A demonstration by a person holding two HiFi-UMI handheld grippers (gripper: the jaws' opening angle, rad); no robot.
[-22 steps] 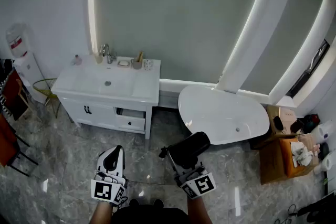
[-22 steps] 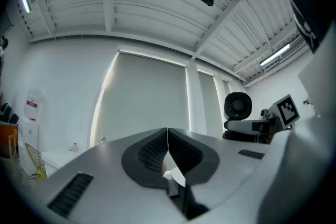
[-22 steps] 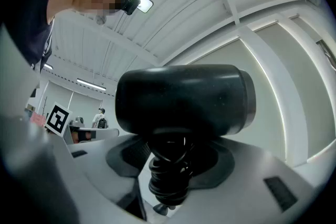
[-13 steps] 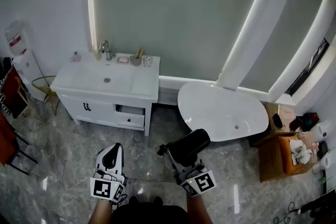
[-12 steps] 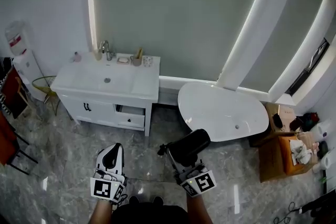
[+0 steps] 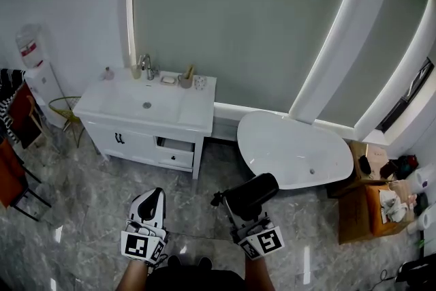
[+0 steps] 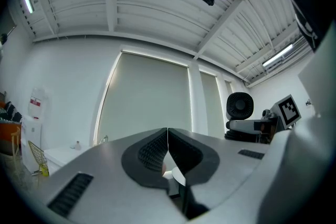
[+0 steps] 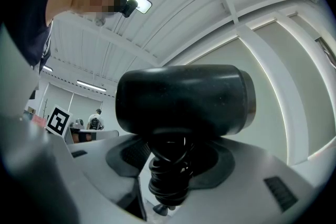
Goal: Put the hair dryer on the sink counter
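Carrying comes first: your right gripper [image 6: 241,210] is clamped on the handle of the hair dryer [image 6: 251,193], near you above the floor [image 6: 82,215]. Your left gripper [image 6: 152,197] is closed and empty. The sink counter [image 6: 199,114] lies far left, well apart; walking over and setting down remain.

I see the black dryer [image 6: 251,195] held above the floor in my right gripper [image 6: 242,213]. The gripper's grey fingers [image 8: 252,165] are closed on the handle, which is wound round with coiled black cord. The dryer's fat matte barrel lies roughly level above the fingers and crosswise to them. The white table [image 6: 196,114], with a sink sunk into its top, stands against the wall at the head view's upper left. It is well apart from the dryer, which is not yet on it.
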